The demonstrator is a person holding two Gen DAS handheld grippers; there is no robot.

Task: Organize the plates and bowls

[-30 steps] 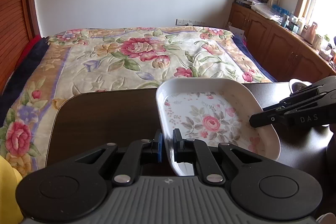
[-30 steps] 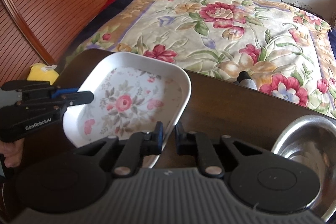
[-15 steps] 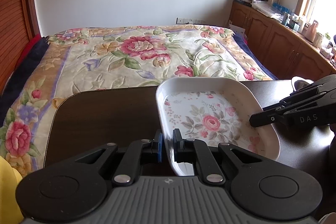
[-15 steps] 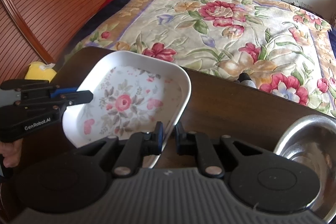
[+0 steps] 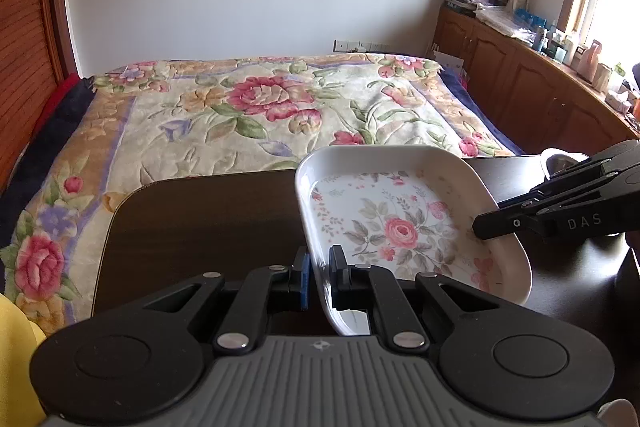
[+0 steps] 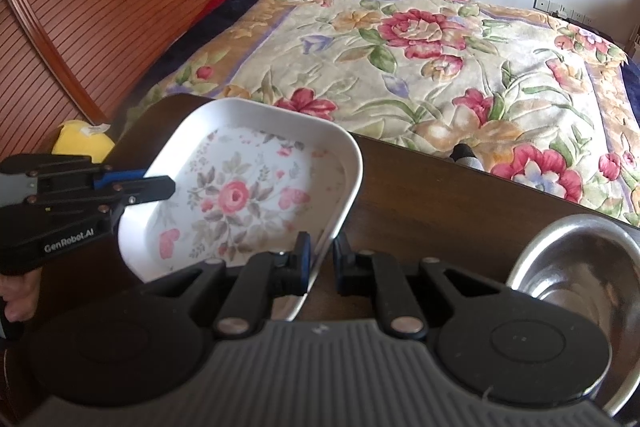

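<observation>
Beyond the table's far edge sits the biggest thing in view, a bed (image 5: 280, 115) under a floral quilt; it plays no part and only backs the scene. Dark wooden table (image 5: 208, 215) carries the work, most of its left half bare, likely the free space where dishes can be set down or stacked. Wooden cabinets (image 5: 520, 79) run along the window wall, cluttered on top, irrelevant here.

Task's thing: white square plate (image 5: 400, 223) with a rose print, held over the table, tilted with one side higher, so it looks lifted rather than resting, though contact underneath is hidden. Two-handed hold makes sense: a wide shallow plate pinched at one rim would droop, so opposite rims are clamped to keep it steady.

Steel bowl (image 6: 576, 259) sits on the table at the right, just beside the right tool's body, apart from the plate and untouched; probably the next item, or the one to be stacked with the plate.

Left tool (image 5: 318, 275) is clamped on the plate's near-left rim, one finger inside the wall, one outside. Right tool (image 6: 320, 259) grips the opposite rim the same way, closed on the edge. Each tool shows in the other's camera reaching in from the side.

Yellow soft object (image 6: 82, 143) lies off the table's left end, unrelated. Small dark-and-white item (image 6: 466, 155) at the table's far edge, too small to identify.
</observation>
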